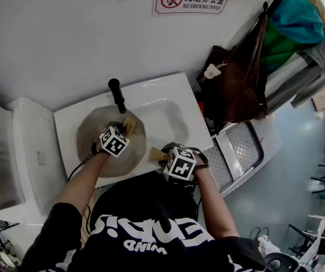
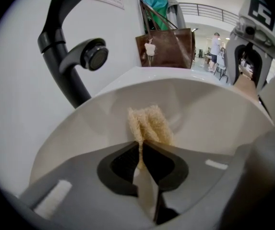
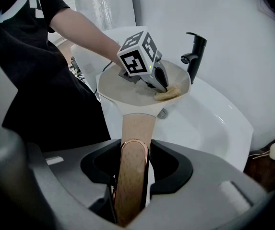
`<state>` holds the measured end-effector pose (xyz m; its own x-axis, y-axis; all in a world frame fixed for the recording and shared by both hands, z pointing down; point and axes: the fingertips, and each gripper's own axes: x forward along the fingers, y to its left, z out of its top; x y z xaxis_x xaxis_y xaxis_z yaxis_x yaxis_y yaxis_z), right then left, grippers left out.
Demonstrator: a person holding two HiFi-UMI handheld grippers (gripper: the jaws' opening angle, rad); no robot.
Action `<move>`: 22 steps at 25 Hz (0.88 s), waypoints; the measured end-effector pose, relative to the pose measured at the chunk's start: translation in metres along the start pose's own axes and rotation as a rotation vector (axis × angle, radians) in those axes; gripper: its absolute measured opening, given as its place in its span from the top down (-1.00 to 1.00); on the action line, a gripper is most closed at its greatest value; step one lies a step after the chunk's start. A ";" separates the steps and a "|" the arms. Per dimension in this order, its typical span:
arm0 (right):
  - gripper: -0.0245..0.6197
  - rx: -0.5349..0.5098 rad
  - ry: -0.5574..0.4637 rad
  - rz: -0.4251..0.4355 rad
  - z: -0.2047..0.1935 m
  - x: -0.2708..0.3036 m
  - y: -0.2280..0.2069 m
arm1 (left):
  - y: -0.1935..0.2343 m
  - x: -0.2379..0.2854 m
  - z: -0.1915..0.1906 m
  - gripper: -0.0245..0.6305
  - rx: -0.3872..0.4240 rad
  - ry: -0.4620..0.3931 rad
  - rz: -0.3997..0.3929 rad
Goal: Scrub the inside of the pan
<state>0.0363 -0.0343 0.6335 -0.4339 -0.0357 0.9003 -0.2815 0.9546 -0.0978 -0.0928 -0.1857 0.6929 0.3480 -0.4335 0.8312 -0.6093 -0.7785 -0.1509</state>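
A round beige pan sits over the left part of the white sink. Its wooden handle points toward me, and my right gripper is shut on it. My left gripper reaches into the pan and is shut on a yellowish loofah sponge. The sponge presses against the pan's inner wall near the far rim.
A black tap stands at the back of the sink. A brown bag hangs to the right. A metal step stool stands right of the sink, and a white cabinet stands to the left.
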 end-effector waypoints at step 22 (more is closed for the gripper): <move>0.38 0.013 -0.005 0.001 -0.002 0.001 0.002 | 0.063 -0.012 -0.050 0.85 0.095 0.201 0.092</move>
<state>0.0364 -0.0317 0.6353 -0.4381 -0.0362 0.8982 -0.2920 0.9507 -0.1041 -0.1707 -0.2070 0.7000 0.1397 -0.4131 0.8999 -0.5589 -0.7831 -0.2728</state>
